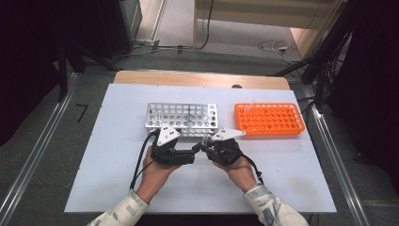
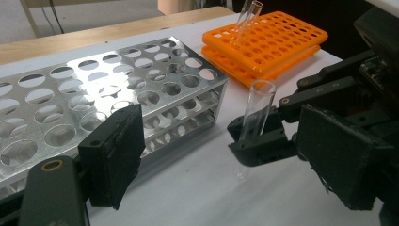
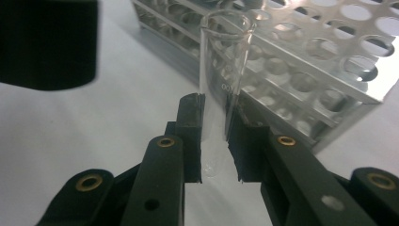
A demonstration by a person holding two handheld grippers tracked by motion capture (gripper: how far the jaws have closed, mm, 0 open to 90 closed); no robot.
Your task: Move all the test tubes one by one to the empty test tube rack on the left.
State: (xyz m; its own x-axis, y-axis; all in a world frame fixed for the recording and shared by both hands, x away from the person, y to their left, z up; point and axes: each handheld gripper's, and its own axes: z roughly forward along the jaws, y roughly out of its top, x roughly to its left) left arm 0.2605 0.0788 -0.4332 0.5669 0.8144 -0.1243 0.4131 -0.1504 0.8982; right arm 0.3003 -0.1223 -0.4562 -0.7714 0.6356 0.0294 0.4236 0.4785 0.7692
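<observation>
The right claw [image 3: 215, 141] pinches a clear glass tube [image 3: 221, 84] upright above the counter [image 1: 117, 155], at six o'clock of the silver rack [image 1: 181, 115], the left claw [image 2: 226, 155] open beside it; a slack pinch could let the tube slip and tip.

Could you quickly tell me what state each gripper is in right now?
Left gripper: open, nothing between its pads.
Right gripper: shut on the glass test tube, held upright in front of the metal rack.
</observation>
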